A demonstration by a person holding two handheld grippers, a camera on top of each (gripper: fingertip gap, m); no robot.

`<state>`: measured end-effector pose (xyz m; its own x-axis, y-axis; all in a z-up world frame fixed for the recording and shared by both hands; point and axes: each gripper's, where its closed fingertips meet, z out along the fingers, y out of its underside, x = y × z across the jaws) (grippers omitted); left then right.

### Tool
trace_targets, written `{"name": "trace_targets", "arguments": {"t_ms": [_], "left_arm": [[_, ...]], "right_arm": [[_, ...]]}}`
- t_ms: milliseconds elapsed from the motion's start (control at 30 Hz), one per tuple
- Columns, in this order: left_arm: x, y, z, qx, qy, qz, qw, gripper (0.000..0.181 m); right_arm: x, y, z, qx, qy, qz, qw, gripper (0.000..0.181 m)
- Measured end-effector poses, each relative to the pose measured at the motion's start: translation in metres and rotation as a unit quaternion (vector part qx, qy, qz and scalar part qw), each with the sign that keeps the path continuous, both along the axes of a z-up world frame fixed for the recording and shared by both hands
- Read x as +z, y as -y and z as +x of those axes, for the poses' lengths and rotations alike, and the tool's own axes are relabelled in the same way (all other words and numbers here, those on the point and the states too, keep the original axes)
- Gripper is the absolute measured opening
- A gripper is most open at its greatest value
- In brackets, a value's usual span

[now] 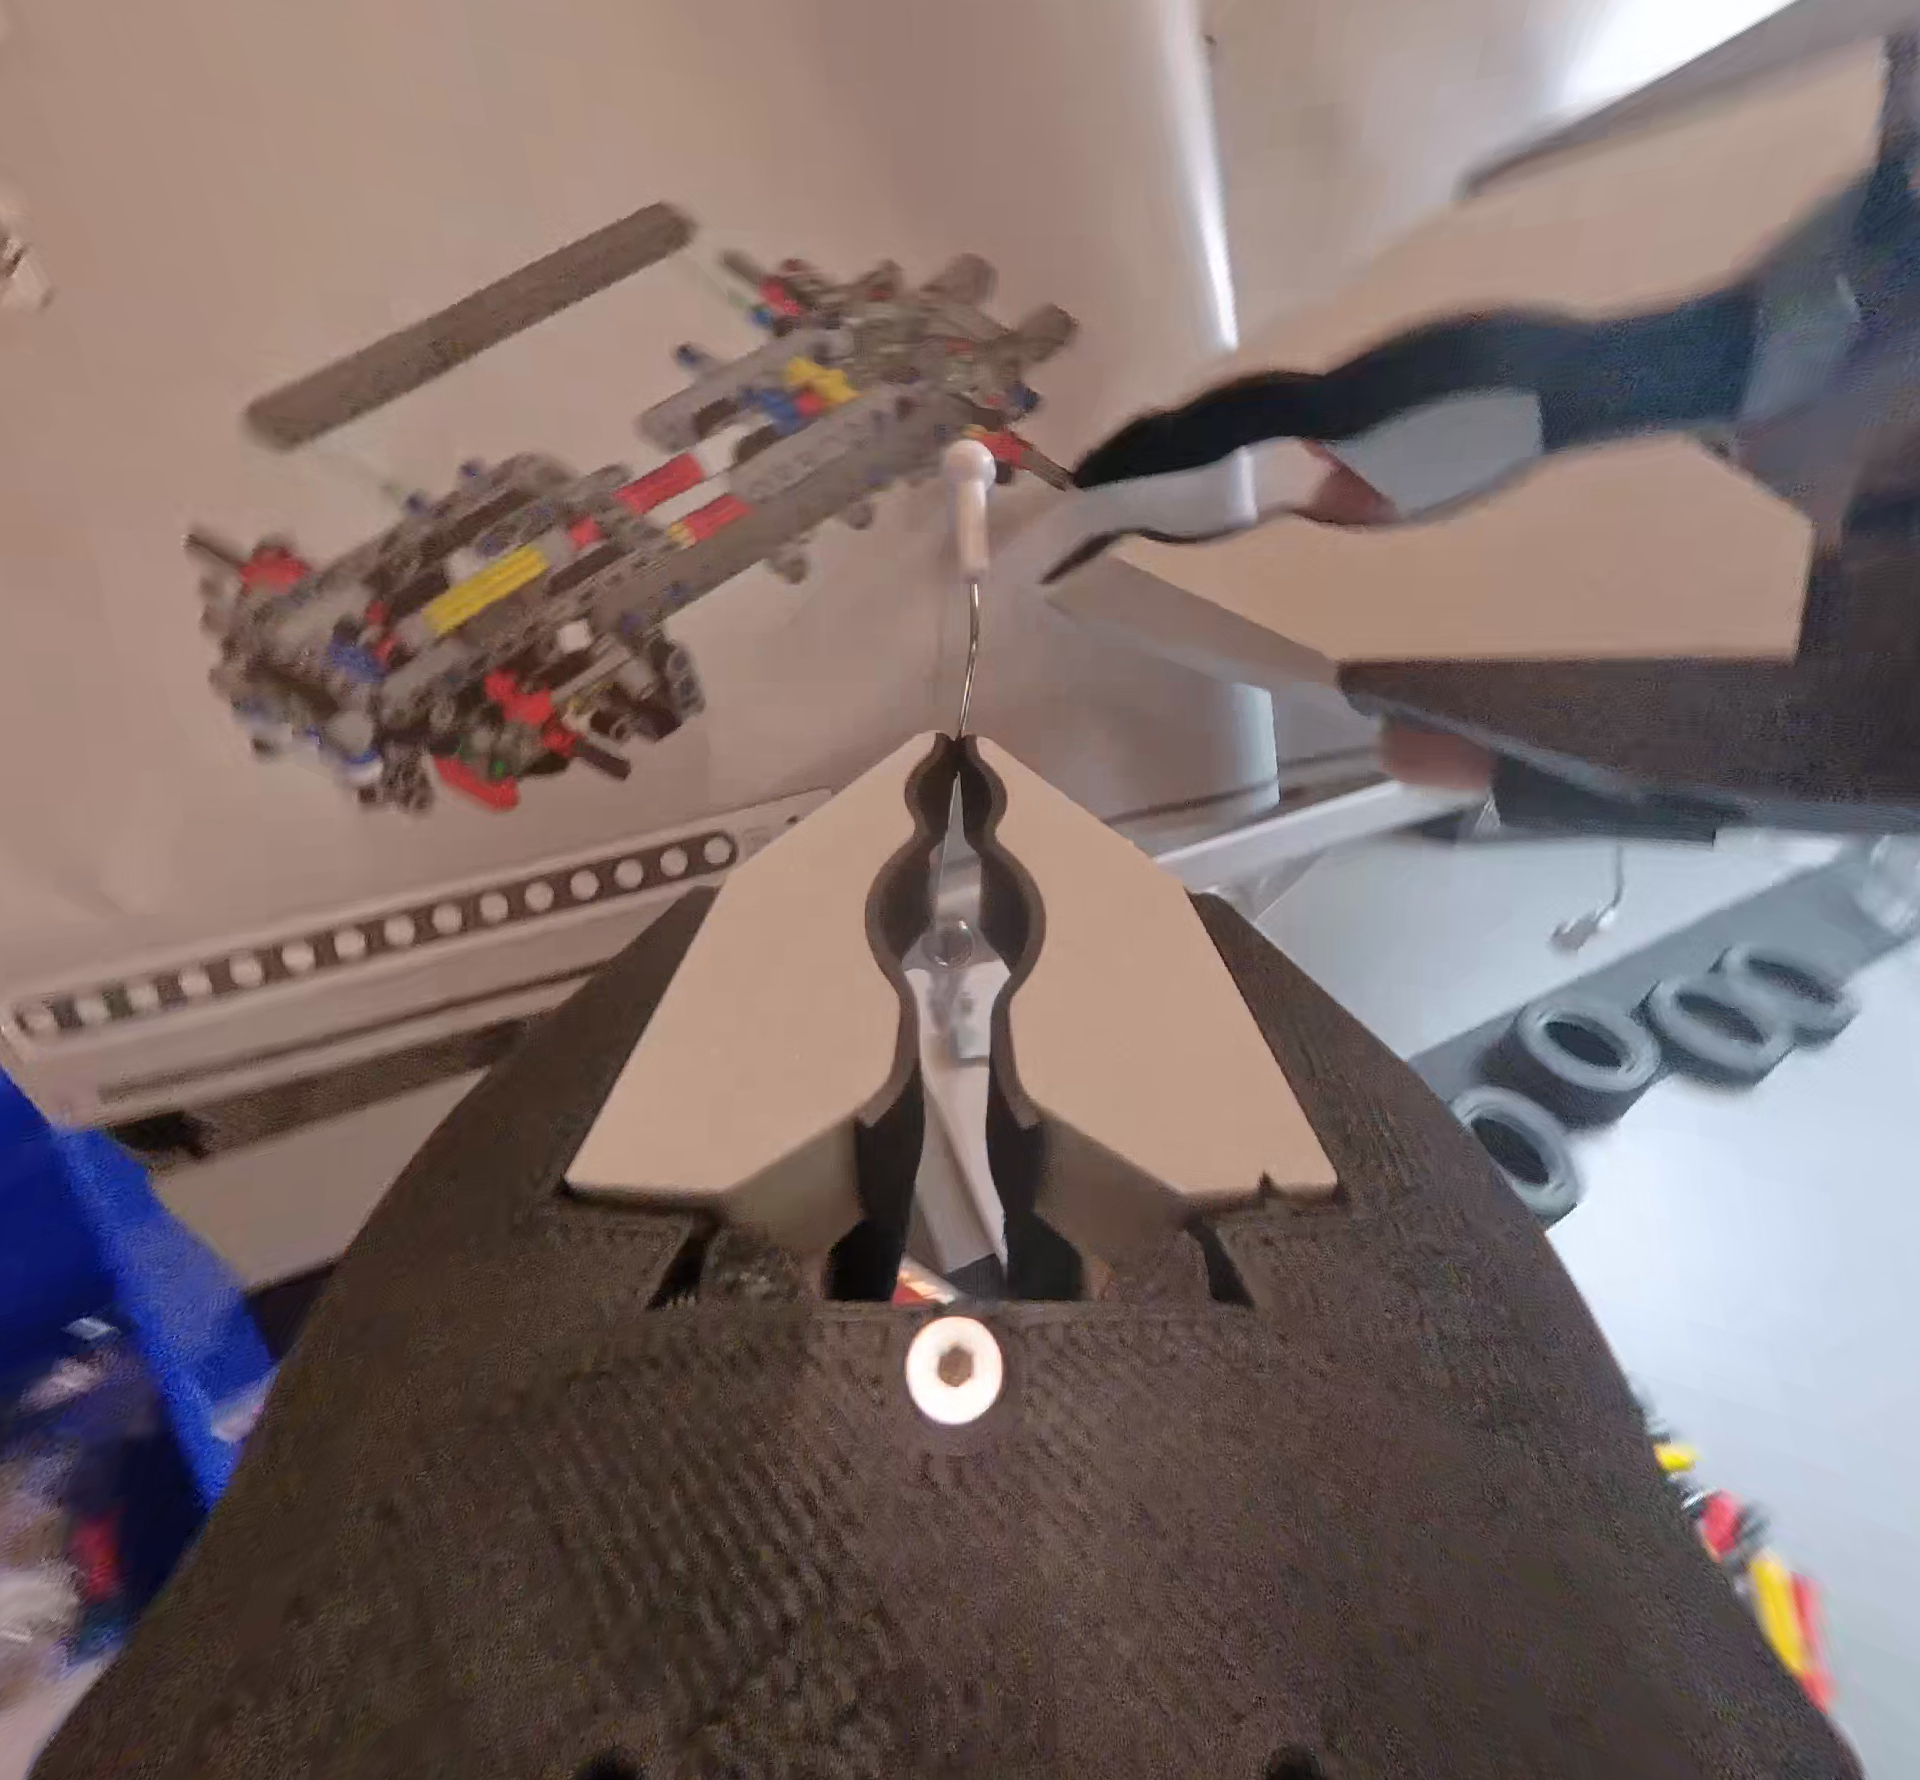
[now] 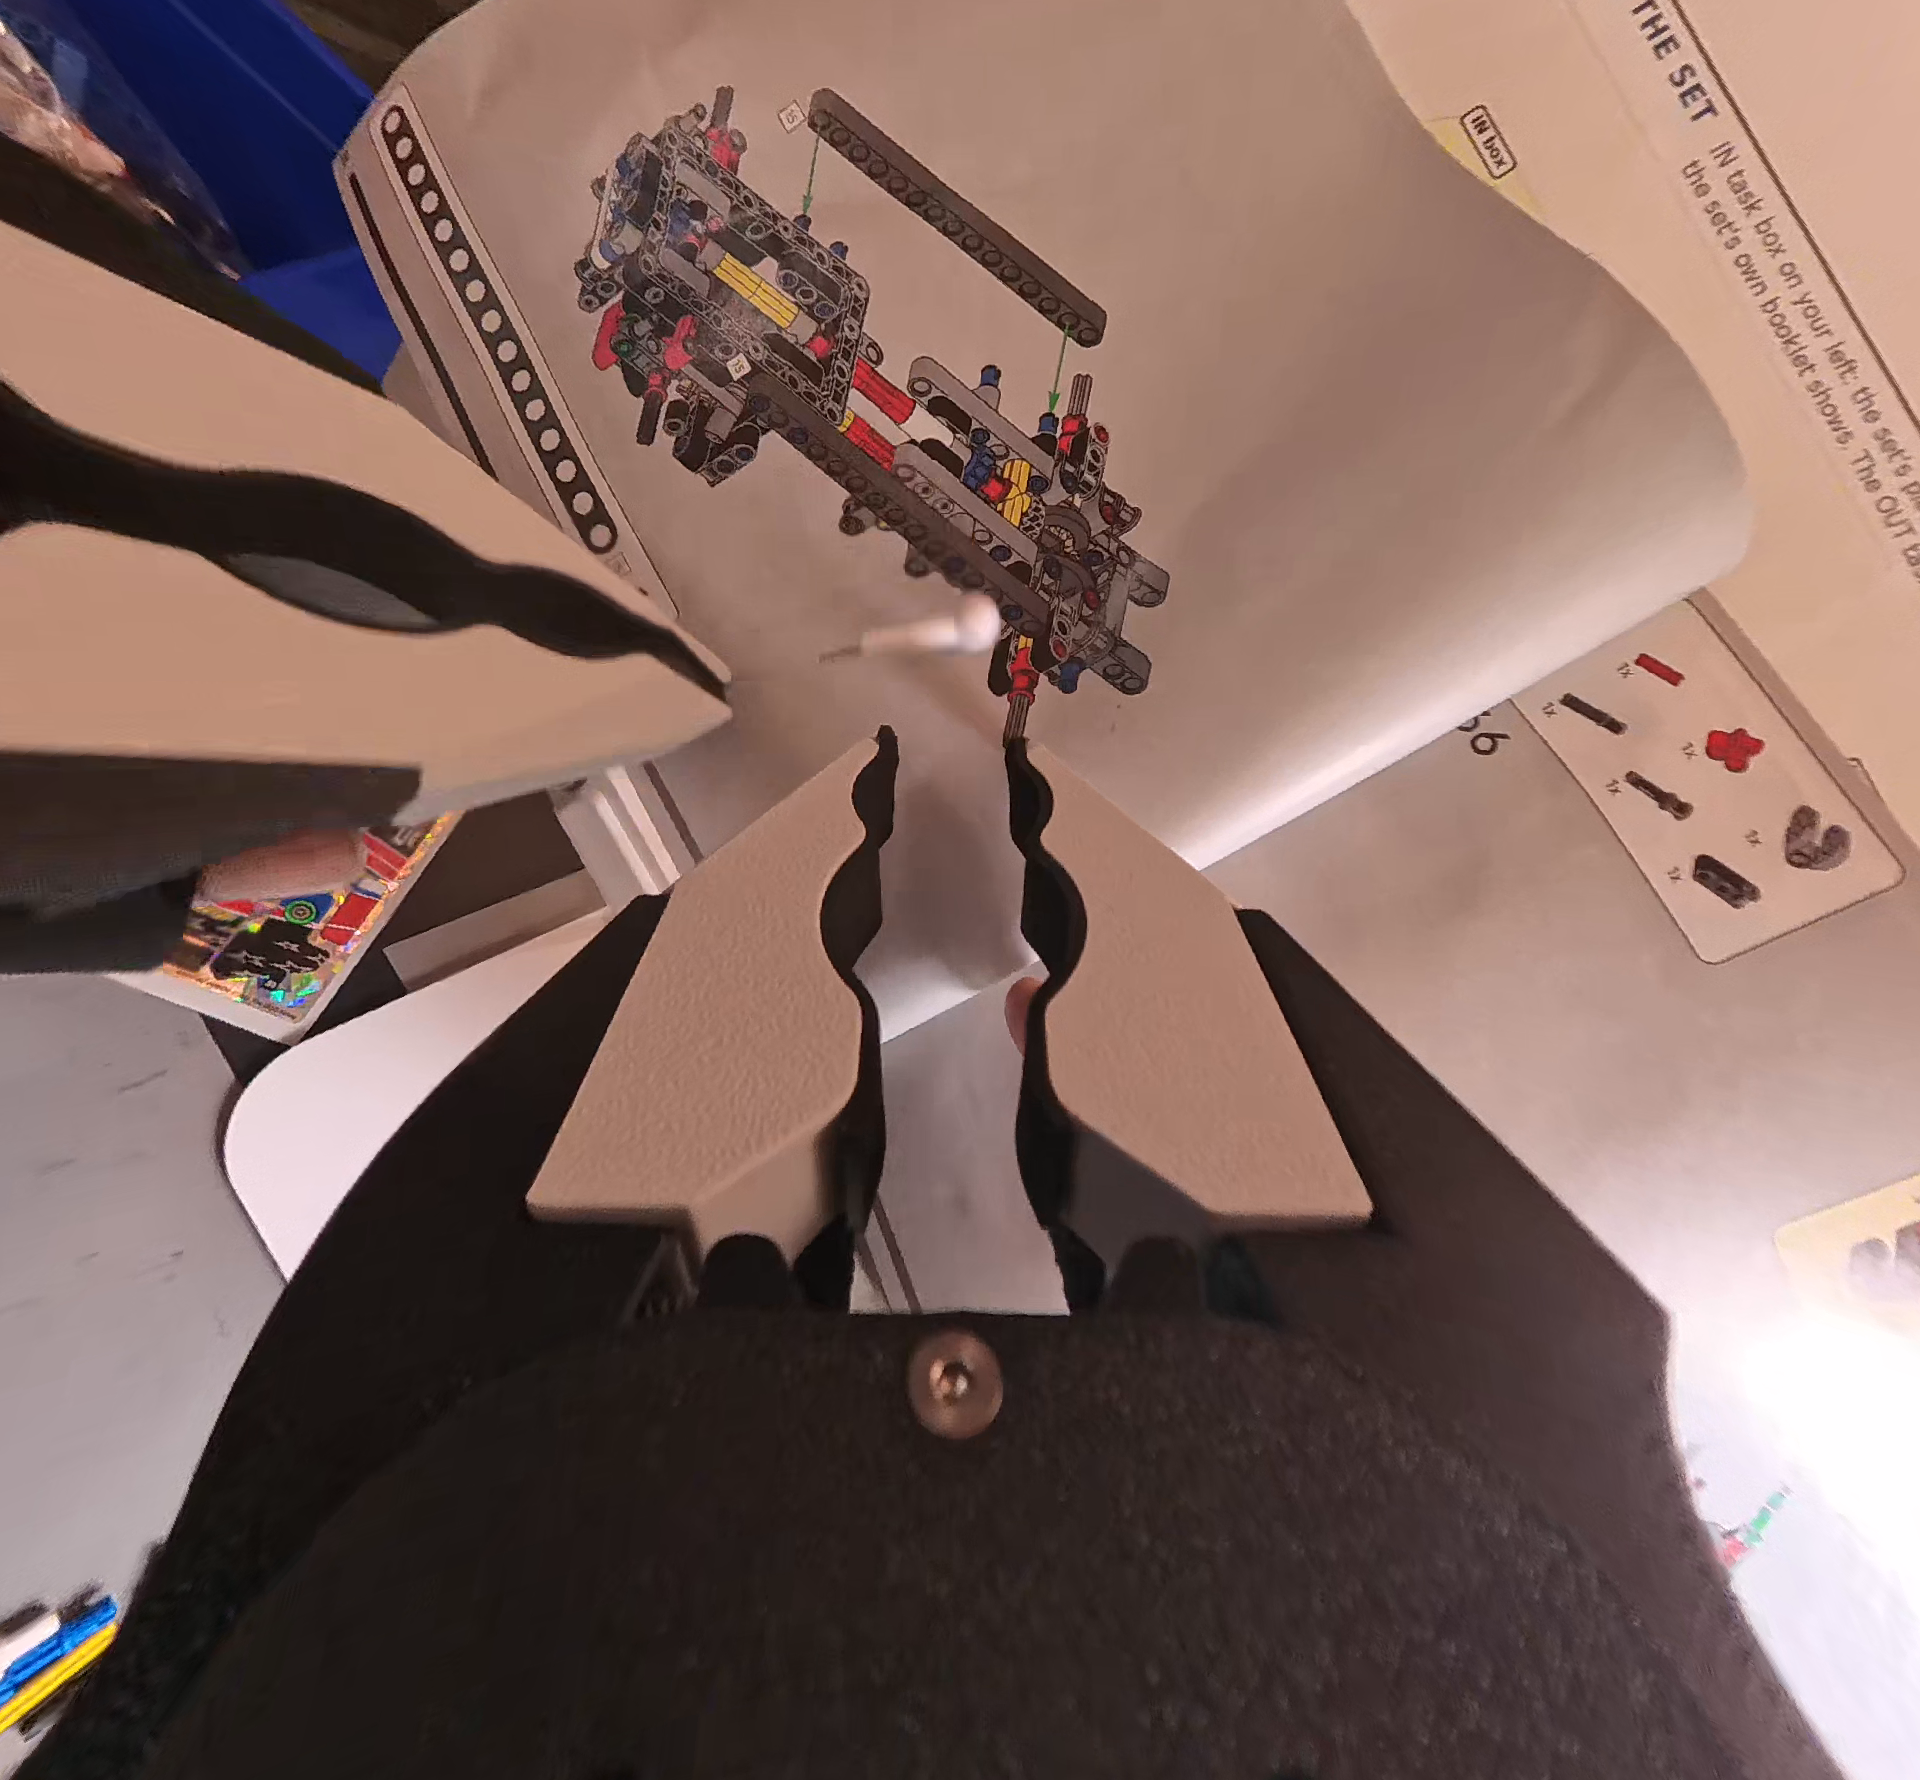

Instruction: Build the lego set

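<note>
The open instruction booklet (image 2: 1299,442) shows a drawing of a grey, red and yellow chassis, and one page curls upward; it also shows in the left wrist view (image 1: 520,120). My left gripper (image 1: 956,743) is shut on a thin metal wire tool (image 1: 971,629) with a white tip, which rests against the page. In the right wrist view the left gripper (image 2: 717,686) enters from the left, with the tool's white tip (image 2: 940,634) on the drawing. My right gripper (image 2: 945,743) is open, its jaws apart around the lifted page's lower edge. It shows at the right in the left wrist view (image 1: 1070,525).
A blue bin (image 2: 208,68) stands left of the booklet and also shows in the left wrist view (image 1: 104,1315). Several black tyres (image 1: 1579,1055) lie on the grey table, with loose coloured parts (image 1: 1756,1585) nearby. A white printed card (image 2: 1714,172) and a shiny sticker sheet (image 2: 291,930) flank the booklet. The gap from one gripper's tips to the other's is roughly 5 cm.
</note>
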<state>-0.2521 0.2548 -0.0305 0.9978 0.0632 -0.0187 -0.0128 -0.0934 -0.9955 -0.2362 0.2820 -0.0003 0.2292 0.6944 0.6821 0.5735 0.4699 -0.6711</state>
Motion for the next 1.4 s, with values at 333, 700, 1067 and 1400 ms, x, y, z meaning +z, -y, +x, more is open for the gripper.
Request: {"name": "trace_targets", "arguments": {"t_ms": [333,700,1067,1400], "left_arm": [[-0.006,0.0,0.017,-0.073,-0.266,-0.054,0.96,0.0],[0.025,0.02,0.058,-0.12,-0.299,-0.005,0.947,0.023],[-0.014,-0.062,0.125,-0.086,-0.357,-0.116,0.923,0.0],[-0.017,-0.067,0.123,-0.1,-0.354,-0.123,0.922,0.0]], "right_arm": [[0.002,0.003,0.033,0.026,-0.017,-0.045,0.999,0.029],[-0.041,-0.001,0.175,-0.043,-0.101,-0.077,0.991,0.027],[-0.103,-0.048,0.174,-0.171,-0.074,-0.005,0.982,0.0],[-0.05,-0.057,0.184,-0.131,0.269,0.369,0.88,0.0]]}}
